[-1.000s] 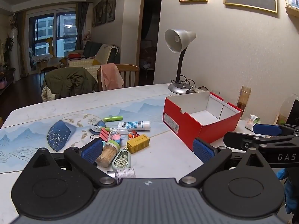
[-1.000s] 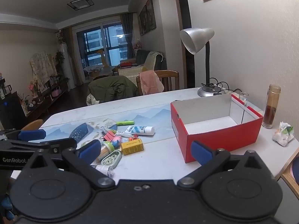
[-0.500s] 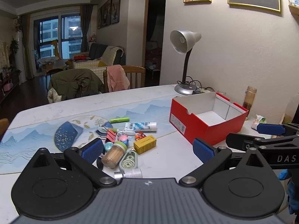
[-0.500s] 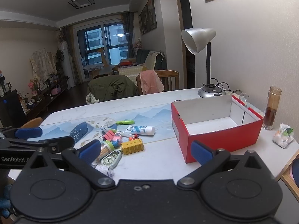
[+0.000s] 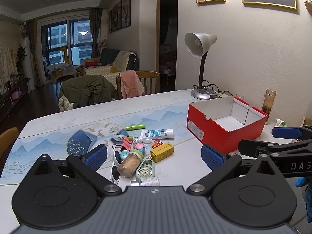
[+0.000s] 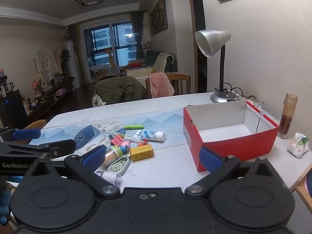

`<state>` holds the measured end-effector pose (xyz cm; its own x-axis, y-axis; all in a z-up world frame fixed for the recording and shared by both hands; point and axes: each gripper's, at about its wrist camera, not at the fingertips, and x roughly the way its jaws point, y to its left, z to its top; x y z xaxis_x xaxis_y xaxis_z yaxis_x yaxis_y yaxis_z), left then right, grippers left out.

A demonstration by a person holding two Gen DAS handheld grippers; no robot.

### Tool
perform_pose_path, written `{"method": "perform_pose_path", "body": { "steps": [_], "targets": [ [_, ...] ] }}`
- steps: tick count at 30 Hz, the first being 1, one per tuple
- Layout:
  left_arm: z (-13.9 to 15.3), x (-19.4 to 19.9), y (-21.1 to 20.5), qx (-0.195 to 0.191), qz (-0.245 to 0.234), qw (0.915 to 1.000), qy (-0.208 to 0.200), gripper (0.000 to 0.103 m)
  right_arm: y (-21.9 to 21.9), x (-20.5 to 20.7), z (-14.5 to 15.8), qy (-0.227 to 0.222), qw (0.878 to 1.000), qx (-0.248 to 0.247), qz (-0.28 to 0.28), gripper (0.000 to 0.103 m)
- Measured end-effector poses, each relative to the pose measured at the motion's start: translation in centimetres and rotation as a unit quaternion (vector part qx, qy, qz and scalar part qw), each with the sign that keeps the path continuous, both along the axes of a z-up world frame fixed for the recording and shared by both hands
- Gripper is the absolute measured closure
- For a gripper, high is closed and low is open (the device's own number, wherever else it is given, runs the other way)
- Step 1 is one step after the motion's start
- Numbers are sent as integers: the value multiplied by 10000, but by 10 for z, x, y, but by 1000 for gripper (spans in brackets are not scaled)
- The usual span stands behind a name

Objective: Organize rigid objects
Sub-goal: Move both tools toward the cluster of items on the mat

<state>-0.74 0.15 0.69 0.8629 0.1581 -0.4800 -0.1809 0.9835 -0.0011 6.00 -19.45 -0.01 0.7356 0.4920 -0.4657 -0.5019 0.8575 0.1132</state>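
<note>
A heap of small rigid things lies on the surface (image 5: 175, 105), on and beside a blue mountain-print mat (image 5: 48, 142). In it are a yellow box (image 5: 162, 152), a white tube (image 5: 157, 134) with a barcode, a green highlighter (image 5: 135, 126), pink binder clips (image 5: 124, 144), a toothpick jar (image 5: 130, 162) lying on its side, a correction-tape dispenser (image 5: 146, 168) just beside the jar, white sunglasses (image 5: 116, 165) and a small white bottle (image 5: 147, 181) nearest the camera. To the right of the heap, apart from it, stands an open red box (image 5: 224, 130) with a white inside.

The left tongs (image 5: 154, 157) are spread wide above the near edge of the surface, holding nothing, with the heap framed between their blue pads. The right tongs (image 6: 152, 157) are likewise spread and hold nothing; their right pad overlaps the red box's near corner in the right wrist view.

Behind the red box stand a silver desk lamp (image 6: 218, 62) and an amber bottle (image 6: 287, 117), with a crumpled wrapper (image 6: 298, 144) close to the bottle.
</note>
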Motion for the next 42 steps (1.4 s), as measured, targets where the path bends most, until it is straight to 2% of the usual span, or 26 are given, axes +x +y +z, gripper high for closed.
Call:
{"method": "perform_pose_path", "body": {
  "steps": [12, 25, 30, 37, 40, 42],
  "targets": [
    [-5, 7, 11, -100, 105, 9999, 48, 0, 12, 13, -3, 45, 9998, -42, 173, 0],
    [-17, 37, 27, -382, 352, 9985, 162, 0, 19, 45, -9, 145, 9988, -89, 449, 1],
    [-33, 57, 35, -417, 637, 9966, 320, 0, 22, 75, -18, 304, 9974, -166, 635, 1],
    [-67, 84, 38, -481, 781, 9937, 646, 0, 37, 119, -34, 516, 9920, -350, 1095, 1],
    [-84, 94, 41, -687, 866, 9898, 894, 0, 49, 133, -45, 599, 9884, -475, 1309, 1],
    [-95, 100, 44, -988, 864, 9851, 1112, 0, 57, 143, -53, 657, 9860, -559, 1424, 1]
  ]
}}
